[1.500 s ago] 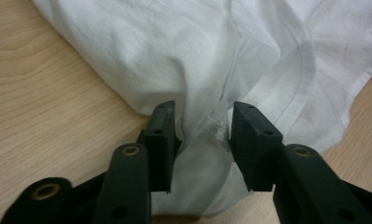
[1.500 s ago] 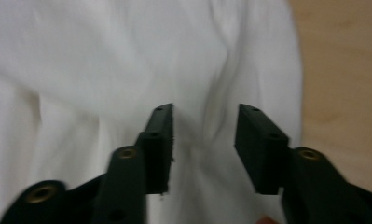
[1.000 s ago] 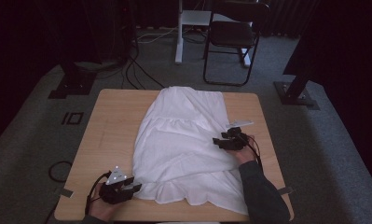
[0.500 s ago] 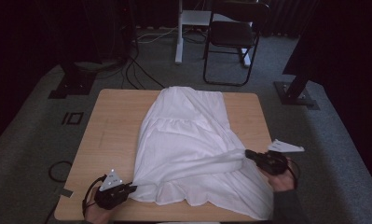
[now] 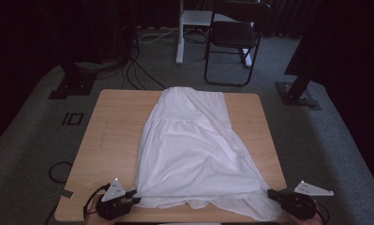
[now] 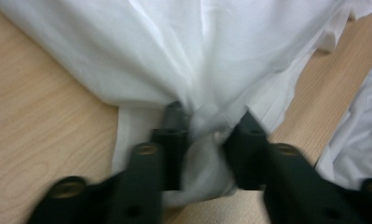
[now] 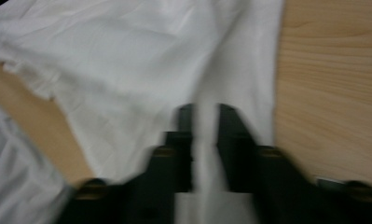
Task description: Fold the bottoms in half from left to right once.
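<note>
White dress (image 5: 194, 150) lies spread down the counter (image 5: 109, 136), left gripper (image 5: 134, 196) pinching its hem at the near left corner, right gripper (image 5: 272, 193) clamped on the hem at the near right corner.

A white cloth garment (image 5: 198, 150) lies spread lengthwise on my light wooden table (image 5: 114, 126), its narrow end at the far edge and its wide hem toward me. My left gripper (image 5: 134, 196) meets the hem's near left corner, and my right gripper (image 5: 272, 194) meets the near right corner at the table's edge. A black folding chair (image 5: 234, 37) stands on the grey carpet (image 5: 30, 140) beyond.
</note>
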Motion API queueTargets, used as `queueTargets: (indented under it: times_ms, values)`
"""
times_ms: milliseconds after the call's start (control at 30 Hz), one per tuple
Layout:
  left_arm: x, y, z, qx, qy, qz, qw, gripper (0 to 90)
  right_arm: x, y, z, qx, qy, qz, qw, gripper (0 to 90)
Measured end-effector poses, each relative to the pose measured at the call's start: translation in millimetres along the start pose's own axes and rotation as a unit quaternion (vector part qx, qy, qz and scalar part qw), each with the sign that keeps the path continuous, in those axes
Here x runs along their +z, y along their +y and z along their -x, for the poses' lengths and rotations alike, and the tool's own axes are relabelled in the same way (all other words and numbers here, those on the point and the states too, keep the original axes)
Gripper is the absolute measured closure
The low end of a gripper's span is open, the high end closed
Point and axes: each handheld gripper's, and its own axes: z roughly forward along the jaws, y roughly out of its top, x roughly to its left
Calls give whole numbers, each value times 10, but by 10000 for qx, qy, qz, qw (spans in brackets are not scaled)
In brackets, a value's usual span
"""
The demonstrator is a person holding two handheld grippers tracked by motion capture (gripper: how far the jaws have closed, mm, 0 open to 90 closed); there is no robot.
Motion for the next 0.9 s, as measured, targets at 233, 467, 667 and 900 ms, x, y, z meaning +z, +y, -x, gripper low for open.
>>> queueTargets:
  times_ms: [233, 467, 667, 900]
  values:
    - [-79, 182, -131, -5, 239, 468, 9986, 421, 145, 358, 23, -100, -210, 289, 9993, 503]
    - [-187, 516, -285, 249, 326, 807, 9959, 371, 838, 876, 111, -225, -510, 116, 9984, 474]
    - [-315, 583, -254, 406, 141, 1052, 9935, 369, 1295, 1216, 111, -412, -630, -154, 9970, 449]
    - [-407, 513, -206, 392, -188, 1142, 9925, 332, 1738, 1394, 155, -563, -768, -655, 9933, 437]
